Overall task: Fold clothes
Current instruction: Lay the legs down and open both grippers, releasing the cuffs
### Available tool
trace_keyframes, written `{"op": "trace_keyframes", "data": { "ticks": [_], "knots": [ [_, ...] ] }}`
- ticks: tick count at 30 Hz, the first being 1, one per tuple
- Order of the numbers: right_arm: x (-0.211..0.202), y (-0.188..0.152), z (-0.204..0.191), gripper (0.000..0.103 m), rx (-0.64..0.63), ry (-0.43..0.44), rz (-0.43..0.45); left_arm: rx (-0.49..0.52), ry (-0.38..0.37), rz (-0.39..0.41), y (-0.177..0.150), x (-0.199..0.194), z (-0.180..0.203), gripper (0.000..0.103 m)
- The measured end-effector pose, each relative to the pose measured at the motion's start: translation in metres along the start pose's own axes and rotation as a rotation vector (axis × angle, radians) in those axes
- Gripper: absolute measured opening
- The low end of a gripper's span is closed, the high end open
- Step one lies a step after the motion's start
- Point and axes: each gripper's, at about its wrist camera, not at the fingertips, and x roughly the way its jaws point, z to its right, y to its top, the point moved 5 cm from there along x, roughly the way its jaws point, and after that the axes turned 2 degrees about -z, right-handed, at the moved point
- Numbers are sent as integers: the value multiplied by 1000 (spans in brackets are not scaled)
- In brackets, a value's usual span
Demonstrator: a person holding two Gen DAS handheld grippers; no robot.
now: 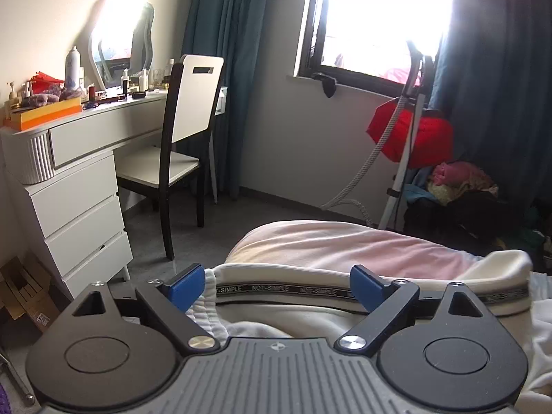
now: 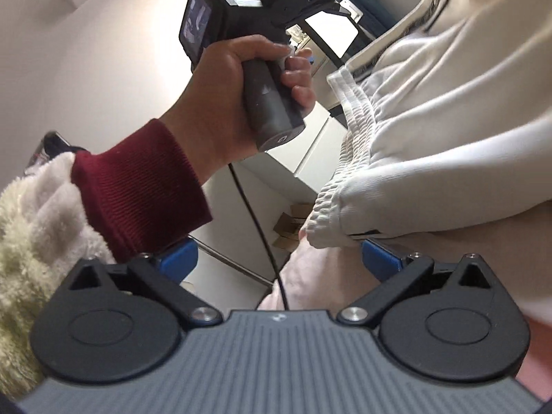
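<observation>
My left tool [image 1: 277, 288] gapes wide, straddling the white trousers [image 1: 310, 310] on the bed [image 1: 345, 245]; my right tool [image 2: 279, 262], likewise released, noses toward their ribbed waistband [image 2: 345, 158], probably lining up a grip

Daylight blazes through a dark-framed window [image 1: 383, 20], washing out whatever lies outside. Teal curtains [image 1: 224, 51] hang on both sides. A white dressing table [image 1: 86, 158] with drawers stands along the pale wall, cluttered beneath a curved mirror [image 1: 120, 45]; a white-and-black chair [image 1: 183, 131] sits at it on grey carpet [image 1: 193, 241], apparently
</observation>
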Motion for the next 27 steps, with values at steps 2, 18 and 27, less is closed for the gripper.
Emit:
{"op": "trace_keyframes", "data": {
  "ticks": [2, 18, 27],
  "knots": [
    [-38, -6, -5, 103, -59, -66, 36, 14, -19, 31, -2, -33, 13, 96],
    [-299, -35, 24, 103, -338, -527, 432, 13, -271, 129, -170, -247, 135, 100],
    [-316, -39, 50, 103, -297, -596, 512, 97, -285, 172, -206, -273, 149, 100]
  ]
}}
